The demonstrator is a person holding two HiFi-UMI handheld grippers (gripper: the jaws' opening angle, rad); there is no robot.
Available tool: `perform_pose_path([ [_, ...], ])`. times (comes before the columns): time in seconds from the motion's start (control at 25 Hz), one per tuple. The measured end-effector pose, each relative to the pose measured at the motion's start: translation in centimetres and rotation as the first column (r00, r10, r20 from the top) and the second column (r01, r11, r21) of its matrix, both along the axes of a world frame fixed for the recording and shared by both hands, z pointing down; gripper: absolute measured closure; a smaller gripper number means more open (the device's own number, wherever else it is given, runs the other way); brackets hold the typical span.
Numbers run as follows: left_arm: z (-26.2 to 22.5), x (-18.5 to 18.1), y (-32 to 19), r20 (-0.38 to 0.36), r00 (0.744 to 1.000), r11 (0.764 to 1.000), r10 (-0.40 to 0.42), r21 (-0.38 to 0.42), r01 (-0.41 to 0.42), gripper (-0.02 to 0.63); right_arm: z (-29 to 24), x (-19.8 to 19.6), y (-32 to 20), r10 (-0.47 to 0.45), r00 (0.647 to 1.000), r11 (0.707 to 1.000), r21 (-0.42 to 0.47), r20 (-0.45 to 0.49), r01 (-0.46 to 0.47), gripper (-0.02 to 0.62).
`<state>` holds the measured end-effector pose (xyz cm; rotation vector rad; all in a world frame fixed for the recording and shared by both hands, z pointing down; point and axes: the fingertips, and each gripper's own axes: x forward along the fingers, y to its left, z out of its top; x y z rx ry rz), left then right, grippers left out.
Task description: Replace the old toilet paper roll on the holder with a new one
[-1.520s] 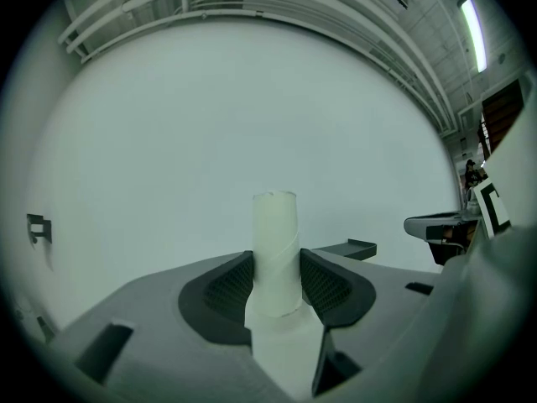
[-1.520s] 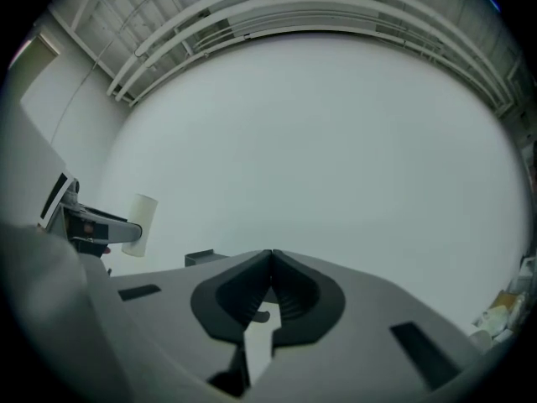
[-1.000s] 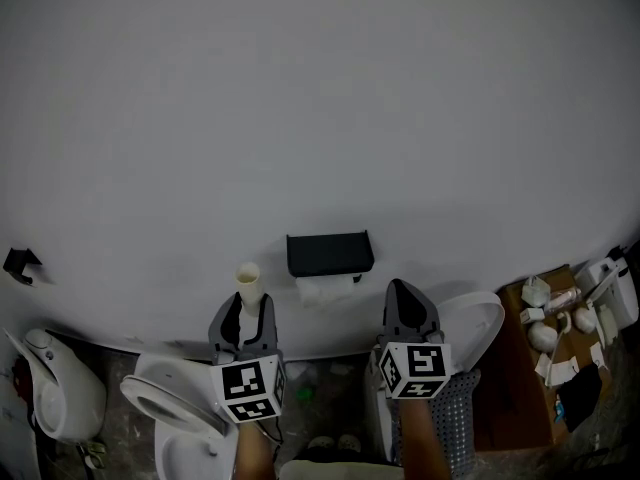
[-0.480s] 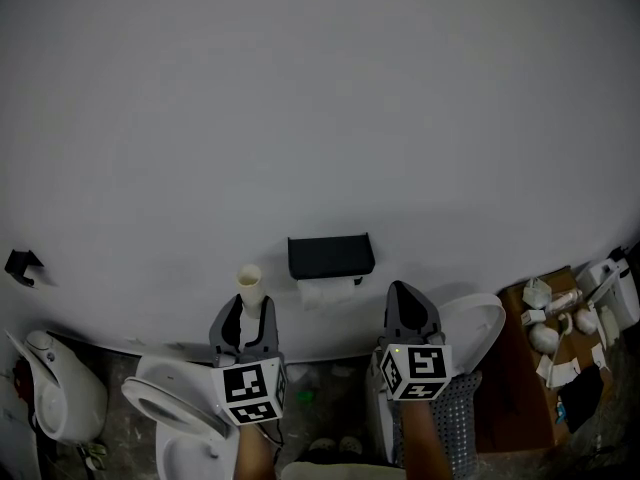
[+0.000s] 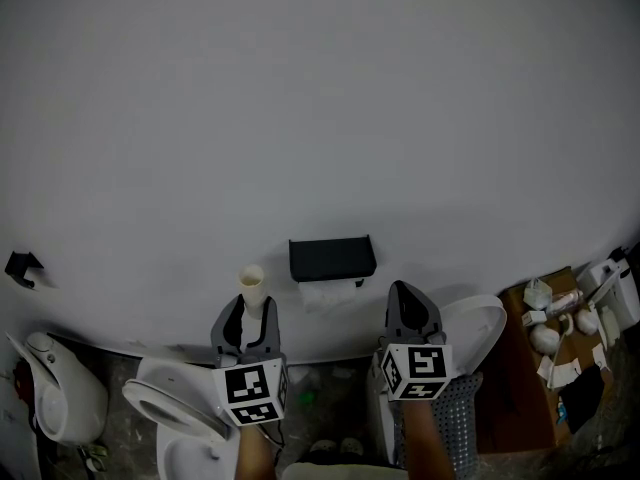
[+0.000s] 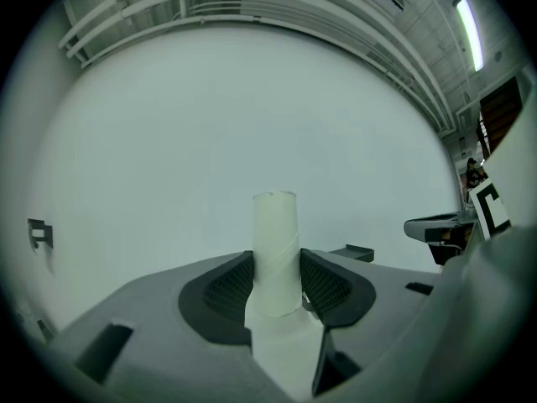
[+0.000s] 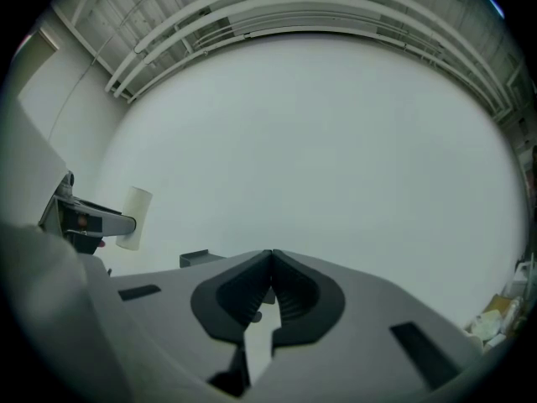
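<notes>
No mvmt: L hand-held gripper level w/ tube, R hand-held gripper closed.

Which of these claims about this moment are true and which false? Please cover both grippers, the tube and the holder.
1. The left gripper grips a cardboard tube that stands upright. True.
2. The right gripper holds a new roll. False: its jaws are shut together with nothing between them.
3. The black holder is bare. False: a white paper roll hangs beneath it.
4. Neither gripper touches the holder. True.
</notes>
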<state>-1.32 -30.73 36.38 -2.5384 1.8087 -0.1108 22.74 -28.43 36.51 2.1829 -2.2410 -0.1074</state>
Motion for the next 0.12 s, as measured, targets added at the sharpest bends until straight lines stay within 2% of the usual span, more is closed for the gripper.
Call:
perform_pose_path([
  [0.12, -0.14, -0.02, -0.18, 0.002, 1.0, 1.0, 0.003, 0.004, -0.003, 0.43, 0.03, -0.05, -0.21, 0.002, 1.0, 1.0, -0.003, -0.008, -0.002, 0.604],
])
